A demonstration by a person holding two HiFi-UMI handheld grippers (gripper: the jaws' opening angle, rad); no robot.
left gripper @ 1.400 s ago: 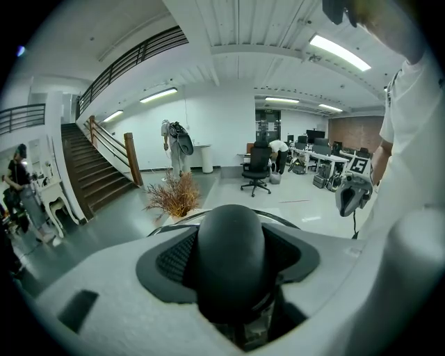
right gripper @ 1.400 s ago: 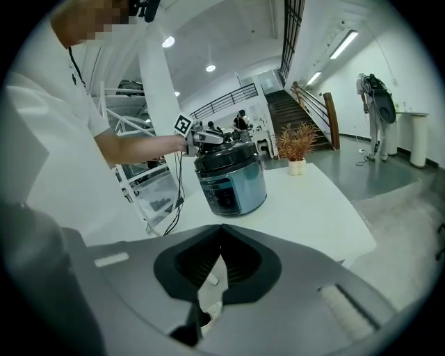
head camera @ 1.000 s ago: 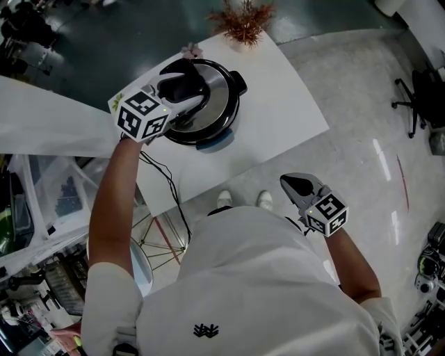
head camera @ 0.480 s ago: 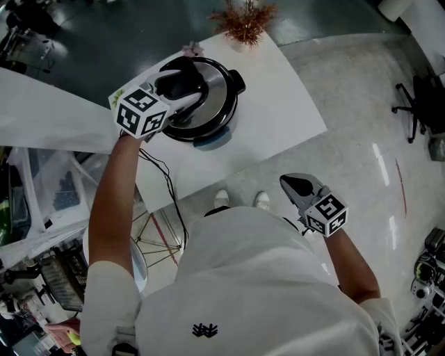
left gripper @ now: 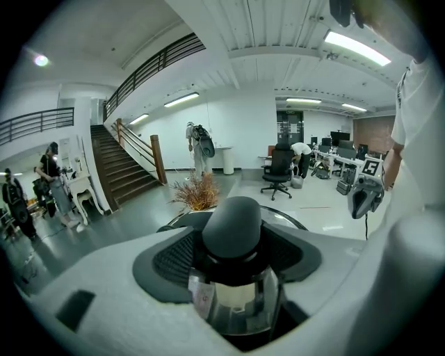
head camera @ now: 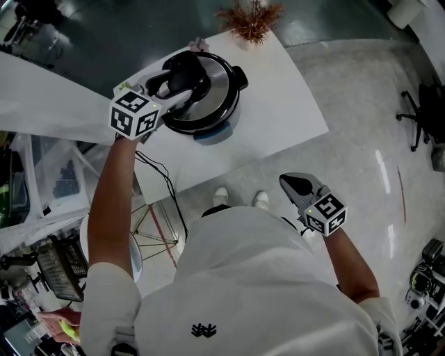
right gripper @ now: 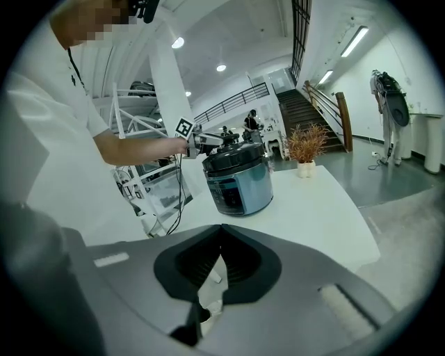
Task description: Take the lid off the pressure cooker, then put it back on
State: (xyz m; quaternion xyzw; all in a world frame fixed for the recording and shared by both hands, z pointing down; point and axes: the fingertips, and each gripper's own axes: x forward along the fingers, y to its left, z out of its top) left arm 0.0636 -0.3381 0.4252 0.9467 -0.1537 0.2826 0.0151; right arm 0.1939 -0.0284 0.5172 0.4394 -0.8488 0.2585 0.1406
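- Right gripper view alone showed the pressure cooker [right gripper: 240, 182] upright, control panel [right gripper: 225, 196] toward it.
- Left gripper [left gripper: 233, 268] jaws had just been opening, lid knob [left gripper: 233, 224] between them, unclamped; right gripper [right gripper: 221, 236] closed, empty.

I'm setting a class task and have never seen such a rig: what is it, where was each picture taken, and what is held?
No robot: a person holds hand tongs, each carrying a camera. One picture looks down from the person's head; the other two look along each tongs. On the white table stand a blue pressure cooker with its shiny steel lid on, and a dried plant. The left tongs have just been opening, jaws apart around the lid's black knob. The right tongs are shut, empty, off the table.
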